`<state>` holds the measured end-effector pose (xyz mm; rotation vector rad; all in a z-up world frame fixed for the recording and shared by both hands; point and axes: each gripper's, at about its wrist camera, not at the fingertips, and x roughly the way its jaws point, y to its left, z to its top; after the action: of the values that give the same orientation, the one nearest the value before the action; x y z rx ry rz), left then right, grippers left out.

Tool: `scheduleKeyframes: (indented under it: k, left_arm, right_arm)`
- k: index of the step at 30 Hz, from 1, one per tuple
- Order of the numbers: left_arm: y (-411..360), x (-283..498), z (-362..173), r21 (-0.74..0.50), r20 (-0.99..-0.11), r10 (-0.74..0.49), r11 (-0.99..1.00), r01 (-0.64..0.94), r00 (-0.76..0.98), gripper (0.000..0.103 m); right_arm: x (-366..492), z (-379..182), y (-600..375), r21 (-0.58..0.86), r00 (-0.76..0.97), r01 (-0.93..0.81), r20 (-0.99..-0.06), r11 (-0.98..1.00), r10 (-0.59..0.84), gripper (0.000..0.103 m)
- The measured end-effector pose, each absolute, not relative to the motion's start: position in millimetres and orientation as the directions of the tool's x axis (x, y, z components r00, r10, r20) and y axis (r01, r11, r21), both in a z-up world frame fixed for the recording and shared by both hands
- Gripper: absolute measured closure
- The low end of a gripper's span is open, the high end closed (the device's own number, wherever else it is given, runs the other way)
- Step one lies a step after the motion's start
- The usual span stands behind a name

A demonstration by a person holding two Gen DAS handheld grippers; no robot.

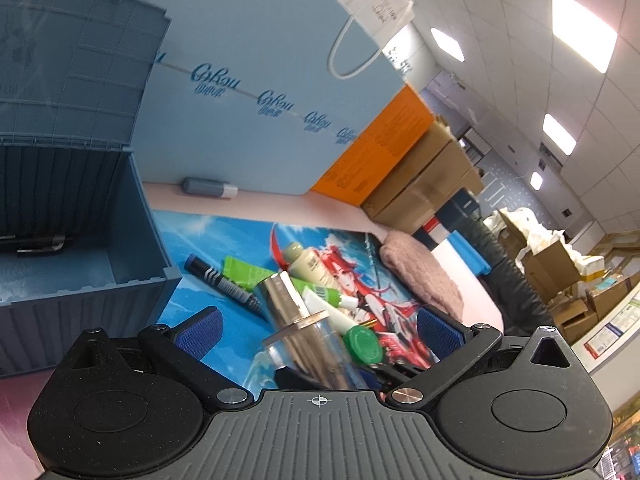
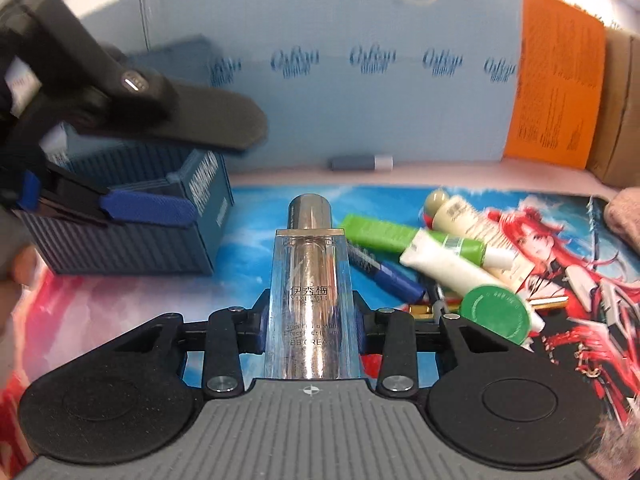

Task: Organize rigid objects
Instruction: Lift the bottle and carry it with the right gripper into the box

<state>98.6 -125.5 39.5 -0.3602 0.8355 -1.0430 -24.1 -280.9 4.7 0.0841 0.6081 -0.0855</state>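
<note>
My right gripper point(image 2: 312, 330) is shut on a clear BB cream bottle point(image 2: 310, 280) with a silver cap, held above the mat. The same bottle point(image 1: 298, 320) shows in the left wrist view between the fingers of my open left gripper point(image 1: 318, 326), which does not touch it. The left gripper also shows in the right wrist view point(image 2: 148, 208), at the left beside the blue storage box point(image 2: 132, 236). A pile lies on the mat: a blue marker point(image 2: 394, 278), green tubes point(image 2: 380, 232), a cream bottle point(image 2: 460, 212) and a green-capped tube point(image 2: 496, 310).
The blue box point(image 1: 80, 240) stands open at the left with its lid up. A grey and white stick point(image 2: 360, 162) lies by the blue back board point(image 2: 360, 100). A pink cloth point(image 1: 424, 276) lies on the right, with an orange sheet point(image 2: 556, 92) and cardboard boxes point(image 1: 424, 184) behind.
</note>
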Motion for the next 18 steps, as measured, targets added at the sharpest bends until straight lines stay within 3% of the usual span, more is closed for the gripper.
scheduleKeyframes:
  k: [18]
  left_arm:
    - [-47, 88, 91, -0.641, -0.233, -0.9, 0.427, 0.637, 0.369, 0.0]
  right_arm:
    - [-52, 74, -214, -0.098, 0.976, -0.045, -0.217, 0.994, 0.023, 0.068]
